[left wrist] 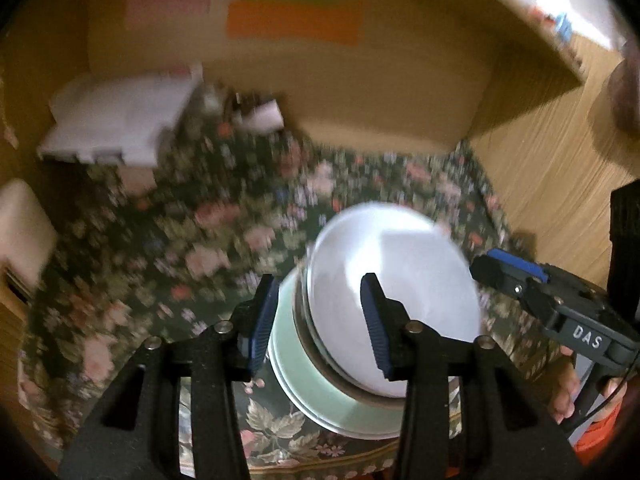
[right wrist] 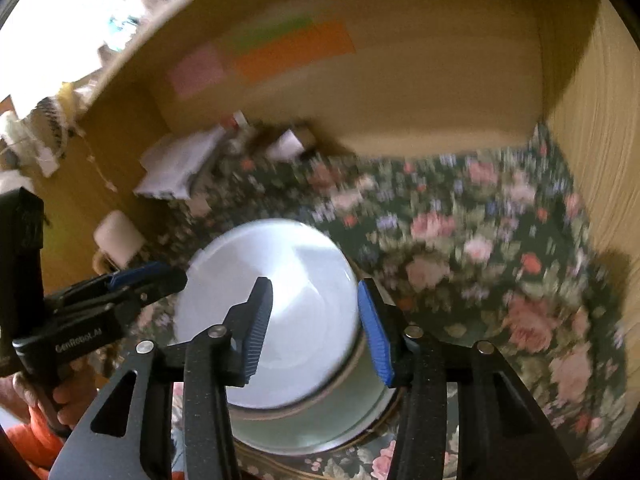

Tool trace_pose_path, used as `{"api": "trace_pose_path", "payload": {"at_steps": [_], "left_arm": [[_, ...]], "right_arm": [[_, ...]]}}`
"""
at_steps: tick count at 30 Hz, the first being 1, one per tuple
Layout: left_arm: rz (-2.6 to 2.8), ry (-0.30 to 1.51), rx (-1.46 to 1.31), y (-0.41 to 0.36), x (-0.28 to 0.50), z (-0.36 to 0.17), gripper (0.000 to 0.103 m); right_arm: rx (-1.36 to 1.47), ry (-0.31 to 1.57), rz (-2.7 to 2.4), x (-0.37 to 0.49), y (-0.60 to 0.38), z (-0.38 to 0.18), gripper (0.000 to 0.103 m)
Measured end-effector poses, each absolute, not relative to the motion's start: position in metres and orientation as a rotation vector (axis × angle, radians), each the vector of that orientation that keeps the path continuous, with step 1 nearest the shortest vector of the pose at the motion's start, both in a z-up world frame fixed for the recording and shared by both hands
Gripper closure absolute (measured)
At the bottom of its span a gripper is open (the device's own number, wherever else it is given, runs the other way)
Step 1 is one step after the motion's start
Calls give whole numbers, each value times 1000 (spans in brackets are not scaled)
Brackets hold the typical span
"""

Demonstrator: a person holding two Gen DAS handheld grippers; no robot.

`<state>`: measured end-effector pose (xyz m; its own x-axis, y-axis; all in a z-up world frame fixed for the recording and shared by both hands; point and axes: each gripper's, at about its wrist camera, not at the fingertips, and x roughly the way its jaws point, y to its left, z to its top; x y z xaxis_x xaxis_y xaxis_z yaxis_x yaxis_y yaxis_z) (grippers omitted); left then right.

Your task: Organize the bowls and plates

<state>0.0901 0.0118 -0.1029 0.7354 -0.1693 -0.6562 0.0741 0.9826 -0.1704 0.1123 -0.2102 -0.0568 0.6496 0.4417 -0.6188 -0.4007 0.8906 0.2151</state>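
Note:
A white bowl [left wrist: 412,280] [right wrist: 300,272] tops a stack: under it is a brown-rimmed dish [left wrist: 304,340], then a pale green plate [left wrist: 284,364] [right wrist: 312,428]. The stack stands on a floral cloth [left wrist: 180,240]. My left gripper [left wrist: 320,324] straddles the bowl's left rim, one finger outside and one inside, with the pads clear of it. My right gripper [right wrist: 316,330] straddles the right rim the same way, jaws apart. Each gripper also shows in the other's view: the right gripper [left wrist: 500,270] and the left gripper [right wrist: 152,276].
Wooden walls [left wrist: 552,184] [right wrist: 600,160] enclose the cloth at the back and sides. A white box [left wrist: 116,120] [right wrist: 176,164] and a small white cup [left wrist: 264,116] sit at the back left. A cream roll [right wrist: 118,236] stands left. Coloured notes [left wrist: 296,20] hang behind.

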Motion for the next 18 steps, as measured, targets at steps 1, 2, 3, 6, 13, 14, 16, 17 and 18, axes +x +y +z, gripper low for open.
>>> {"api": "trace_pose_path", "payload": {"at_steps": [1,2,3,6,13,14,16,17,18], "left_arm": [[-129,700,-133,13,85,-95,57],[-125,666,-129,13,80,-87,56],[-121,626,-123,13,73,-78,55],[-99,484,-86,7,47,-51,45],[-66,299,-58,-2,6,-21,24],[-65,278,-52,-3,1,-19,20],[-57,241,-41,-7,-9,-16,14],[-54,227,-37,-8,-12,-16,11],[-54,212,-34,-9,-16,-16,10]], "right_arm": [[45,677,484,105,-207,-47,61],[33,639,490,98,-206,-38,59],[22,604,493,91,-204,-30,55],[6,491,492,71,-202,-8,43],[-23,299,469,33,-200,21,18],[-29,281,464,29,-199,23,14],[-37,263,462,23,-198,24,9],[-39,257,464,21,-198,24,5],[-39,250,466,18,-198,24,1]]}}
